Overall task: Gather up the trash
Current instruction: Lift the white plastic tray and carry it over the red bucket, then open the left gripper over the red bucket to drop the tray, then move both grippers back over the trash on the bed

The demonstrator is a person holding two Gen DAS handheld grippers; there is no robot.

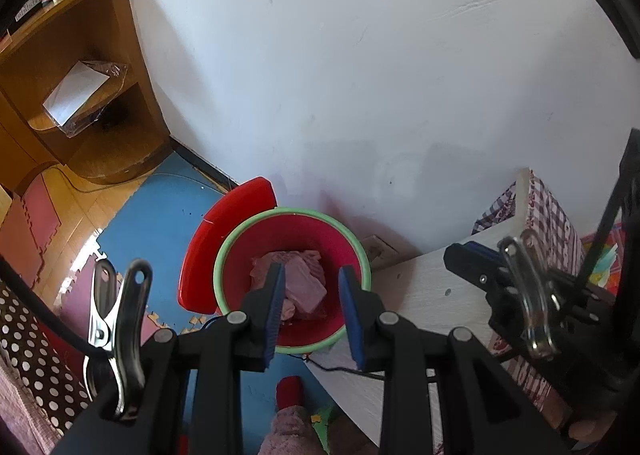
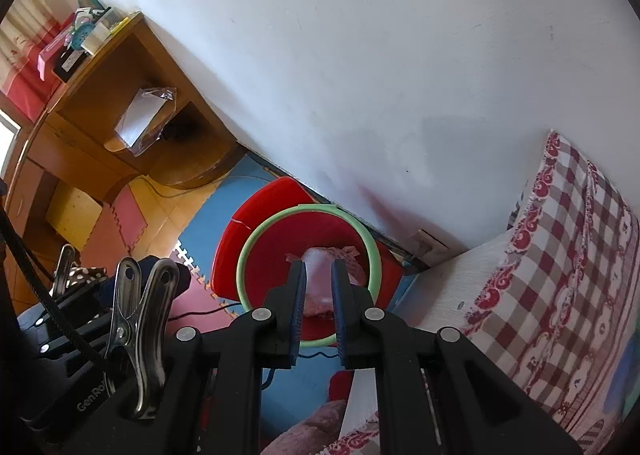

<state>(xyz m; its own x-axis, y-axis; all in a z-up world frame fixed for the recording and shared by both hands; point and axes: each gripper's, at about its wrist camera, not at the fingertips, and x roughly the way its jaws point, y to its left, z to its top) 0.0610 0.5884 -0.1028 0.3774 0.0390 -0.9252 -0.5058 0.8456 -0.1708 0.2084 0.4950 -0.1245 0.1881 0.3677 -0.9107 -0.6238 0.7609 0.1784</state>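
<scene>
A red bin with a green rim (image 1: pixel 224 255) stands on the floor against the white wall, its red lid (image 1: pixel 224 223) tipped back behind it. Crumpled pink paper (image 1: pixel 308 287) lies at its bottom. My left gripper (image 1: pixel 312 271) hangs over the bin, open, and nothing spans the gap between its blue pads. Above the same bin (image 2: pixel 245 255), my right gripper (image 2: pixel 319 263) is shut on a white-pink wad of tissue (image 2: pixel 317 255). Part of the right gripper (image 1: pixel 476 255) also shows at the right of the left wrist view.
A white bed board (image 1: pixel 424 287) with checked bedding (image 2: pixel 560 255) stands right of the bin. A wooden shelf unit (image 1: pixel 100 55) fills the left corner. Foam mats (image 1: pixel 152 215) cover the floor, a black cable (image 2: pixel 200 313) runs across them, and a red slipper (image 1: pixel 289 391) lies below the bin.
</scene>
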